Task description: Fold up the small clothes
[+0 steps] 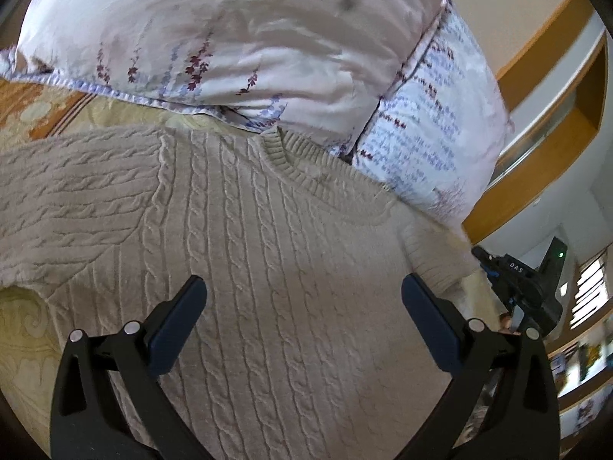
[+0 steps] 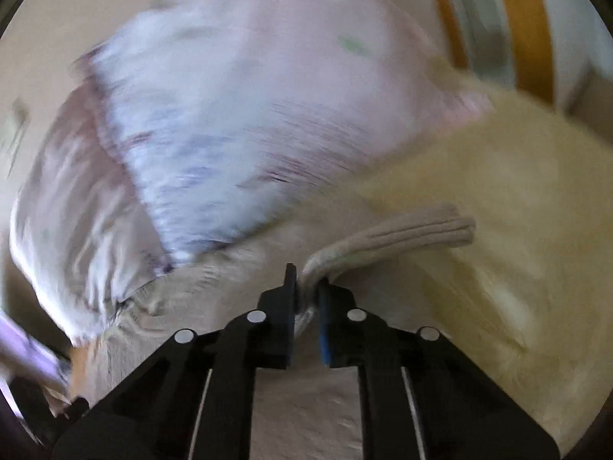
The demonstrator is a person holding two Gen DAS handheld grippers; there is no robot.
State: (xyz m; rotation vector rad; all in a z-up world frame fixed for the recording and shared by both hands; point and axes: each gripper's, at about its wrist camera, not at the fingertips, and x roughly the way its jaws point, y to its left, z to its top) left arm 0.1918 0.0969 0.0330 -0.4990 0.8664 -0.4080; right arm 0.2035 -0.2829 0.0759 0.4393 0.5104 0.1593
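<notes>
A beige cable-knit sweater [image 1: 268, 237] lies spread on the bed, collar [image 1: 302, 165] toward the pillows. My left gripper [image 1: 302, 291] is open and empty, just above the sweater's chest. My right gripper [image 2: 306, 283] is shut on the sweater's sleeve [image 2: 402, 237], whose ribbed cuff [image 2: 456, 230] sticks out to the right. The right wrist view is blurred by motion. The right gripper also shows at the right edge of the left wrist view [image 1: 525, 287], beside the sweater's right shoulder.
Two floral pillows [image 1: 237, 46] [image 1: 433, 130] lean at the head of the bed, just past the collar. A yellow patterned bedspread [image 1: 23, 329] lies under the sweater. A wooden headboard frame [image 1: 544, 142] and window are at the right.
</notes>
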